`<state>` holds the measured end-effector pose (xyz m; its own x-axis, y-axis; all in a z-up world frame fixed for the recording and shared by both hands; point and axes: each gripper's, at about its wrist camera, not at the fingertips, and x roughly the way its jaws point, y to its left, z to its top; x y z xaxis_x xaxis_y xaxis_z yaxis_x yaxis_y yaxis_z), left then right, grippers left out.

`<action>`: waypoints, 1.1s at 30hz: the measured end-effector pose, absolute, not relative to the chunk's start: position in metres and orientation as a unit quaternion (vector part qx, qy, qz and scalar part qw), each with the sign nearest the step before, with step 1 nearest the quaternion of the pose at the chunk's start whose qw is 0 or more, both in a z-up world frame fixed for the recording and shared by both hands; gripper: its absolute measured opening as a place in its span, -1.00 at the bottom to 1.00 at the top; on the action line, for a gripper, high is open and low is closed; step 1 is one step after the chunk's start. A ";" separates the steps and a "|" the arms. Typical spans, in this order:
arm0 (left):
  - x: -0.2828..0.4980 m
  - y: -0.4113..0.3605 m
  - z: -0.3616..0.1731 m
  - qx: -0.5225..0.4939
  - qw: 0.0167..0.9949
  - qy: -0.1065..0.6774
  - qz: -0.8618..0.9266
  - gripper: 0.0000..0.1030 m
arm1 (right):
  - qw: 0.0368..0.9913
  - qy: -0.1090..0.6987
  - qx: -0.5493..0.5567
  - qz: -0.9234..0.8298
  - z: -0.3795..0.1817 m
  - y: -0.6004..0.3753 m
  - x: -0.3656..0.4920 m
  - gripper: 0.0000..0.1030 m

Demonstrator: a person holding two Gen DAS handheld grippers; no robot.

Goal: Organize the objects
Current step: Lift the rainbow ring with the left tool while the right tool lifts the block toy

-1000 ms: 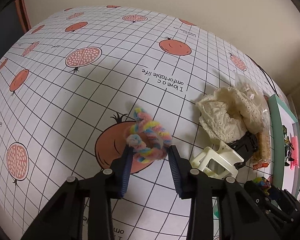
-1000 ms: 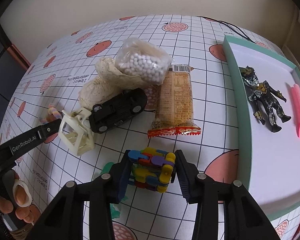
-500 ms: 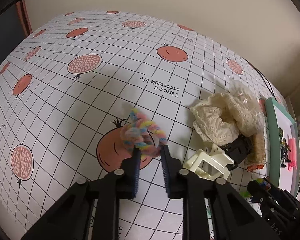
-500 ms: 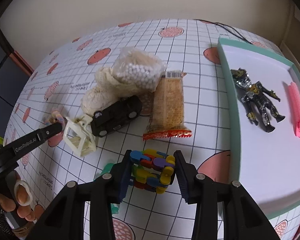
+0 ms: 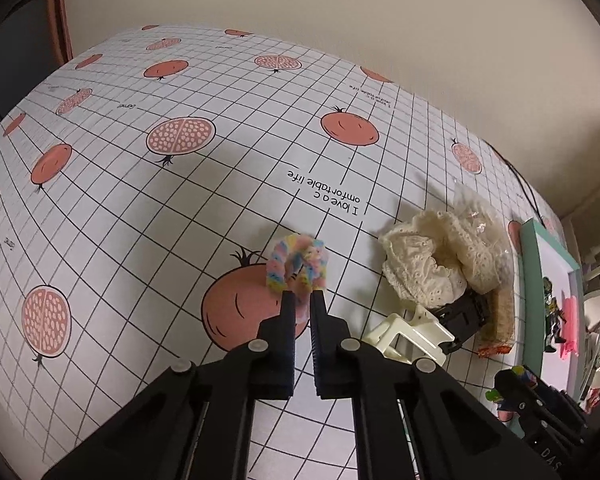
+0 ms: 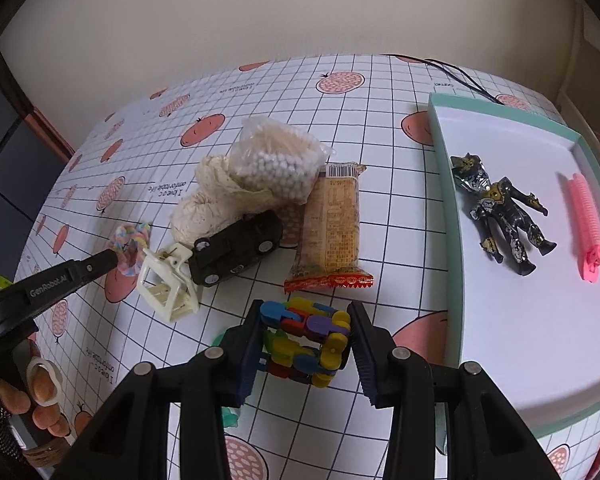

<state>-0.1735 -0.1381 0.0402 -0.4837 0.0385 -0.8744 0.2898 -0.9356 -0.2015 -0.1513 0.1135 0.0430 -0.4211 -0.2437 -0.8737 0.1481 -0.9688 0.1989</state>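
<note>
My left gripper is shut on a fluffy pastel scrunchie, held above the pomegranate-print tablecloth; the right wrist view shows the same scrunchie pinched at the left. My right gripper is shut on a multicoloured block chain toy, lifted over the cloth just left of the mint-rimmed white tray. Inside the tray lie a dark action figure and a pink comb-like clip.
A cluster sits mid-table: cream claw clip, black toy car, cream lace cloth, bag of white beads, orange snack packet. A green item peeks under my right fingers. A hand grips the left tool.
My left gripper closed on the scrunchie and lifted it off the cloth. My right gripper, still holding the block toy, rose and drew back a little.
</note>
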 end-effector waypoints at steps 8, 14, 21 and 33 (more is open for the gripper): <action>-0.174 -0.142 0.043 0.491 0.072 0.176 -0.850 -0.77 | 0.113 -0.049 0.526 -0.842 0.042 0.116 -0.152 -0.16; -0.179 -0.139 0.041 0.484 0.078 0.170 -0.855 -0.33 | 0.116 -0.046 0.527 -0.841 0.040 0.114 -0.153 -0.16; -0.189 -0.135 0.032 0.480 0.094 0.143 -0.861 -0.27 | 0.118 -0.046 0.528 -0.840 0.037 0.113 -0.154 -0.16; -0.200 -0.135 0.018 0.480 0.103 0.139 -0.860 -0.27 | 0.120 -0.037 0.534 -0.836 0.027 0.109 -0.157 -0.16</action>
